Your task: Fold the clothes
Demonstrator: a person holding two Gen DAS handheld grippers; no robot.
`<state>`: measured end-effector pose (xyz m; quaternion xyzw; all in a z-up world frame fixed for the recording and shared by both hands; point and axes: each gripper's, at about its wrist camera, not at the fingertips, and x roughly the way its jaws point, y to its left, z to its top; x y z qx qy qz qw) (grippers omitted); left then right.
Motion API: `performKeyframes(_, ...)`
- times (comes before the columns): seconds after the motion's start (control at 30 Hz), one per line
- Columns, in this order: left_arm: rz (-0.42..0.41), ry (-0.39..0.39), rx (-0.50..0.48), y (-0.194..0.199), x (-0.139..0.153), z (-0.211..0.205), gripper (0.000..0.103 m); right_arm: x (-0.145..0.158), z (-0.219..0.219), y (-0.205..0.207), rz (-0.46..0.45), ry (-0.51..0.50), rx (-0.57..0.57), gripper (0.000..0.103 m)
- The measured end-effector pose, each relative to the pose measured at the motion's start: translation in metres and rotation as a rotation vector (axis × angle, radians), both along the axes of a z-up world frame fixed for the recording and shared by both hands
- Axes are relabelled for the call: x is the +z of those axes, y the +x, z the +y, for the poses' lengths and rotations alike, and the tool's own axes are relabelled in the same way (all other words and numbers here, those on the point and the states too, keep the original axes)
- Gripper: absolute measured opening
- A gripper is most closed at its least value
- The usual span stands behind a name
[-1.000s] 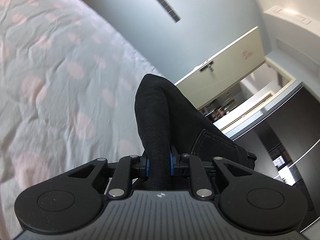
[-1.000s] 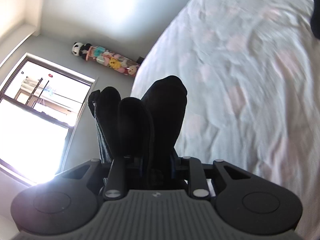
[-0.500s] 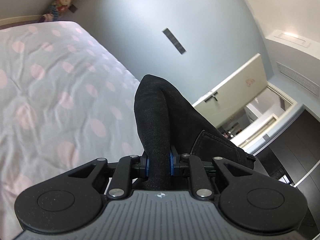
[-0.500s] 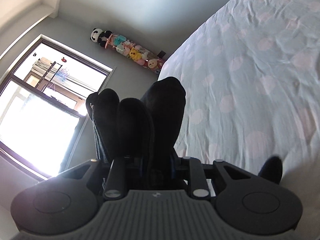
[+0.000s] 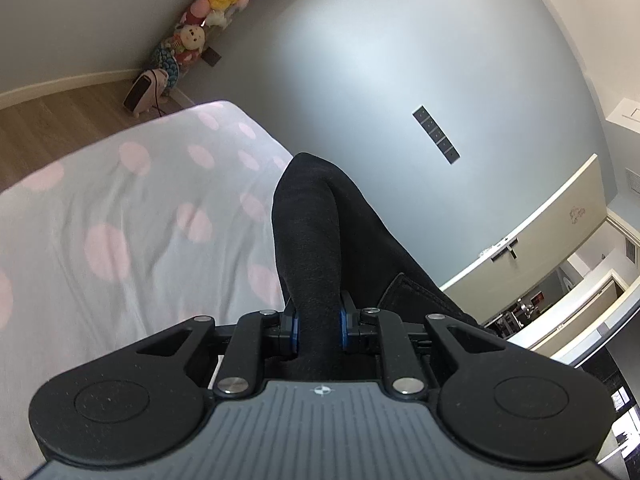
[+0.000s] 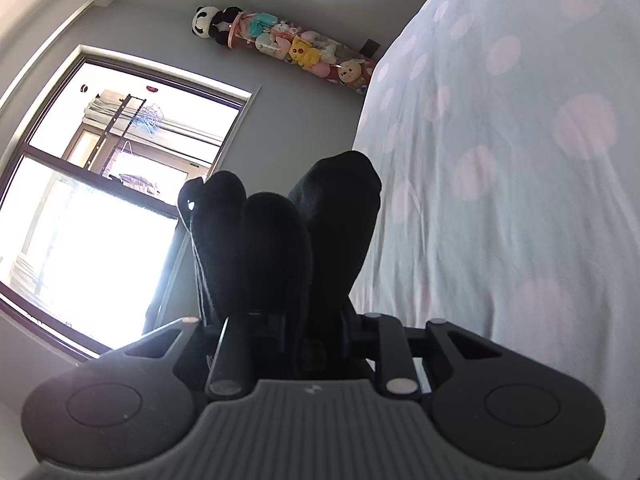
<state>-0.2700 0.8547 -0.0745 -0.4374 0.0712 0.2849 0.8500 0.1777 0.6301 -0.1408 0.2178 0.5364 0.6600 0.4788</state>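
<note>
While both tongs clamp black jeans (image 5: pixel 316 240) — dotted bed (image 5: pixel 120 216) | grey walls (image 5: pixel 360 60)

I am working in a home bedroom. A bed with a pale blue sheet dotted with pink circles (image 5: pixel 120 216) fills much of both views. In the far corner stands a tall column of colourful stuffed toys (image 6: pixel 288 48), a panda at its top, with a small pink-and-white space heater (image 5: pixel 146 94) on the wood-plank floor (image 5: pixel 48 120) beside it. I also see a large dark-framed window (image 6: pixel 120 184), grey-blue painted walls (image 5: pixel 340 60) and an open cream door (image 5: pixel 540 232).
</note>
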Motion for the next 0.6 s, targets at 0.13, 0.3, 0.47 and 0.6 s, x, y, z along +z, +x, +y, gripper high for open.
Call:
performKeyframes(0.13,0.034,0.003,0.043,-0.003,-0.005,0.066,0.02,-0.018,0.09,0.001,0.041,0.002,0.006,0.026)
performKeyframes(0.3,0.096,-0.016,0.06,-0.001,-0.006,0.126,0.02,-0.023,0.17,0.002,0.019,-0.027,0.026,0.026)
performKeyframes(0.47,0.114,-0.048,0.055,0.004,-0.022,0.171,0.02,-0.038,0.214,0.004,0.021,-0.056,0.015,0.026)
performKeyframes(0.6,0.121,-0.067,0.045,0.005,-0.043,0.195,0.02,-0.054,0.237,0.007,0.011,-0.08,0.009,0.026)
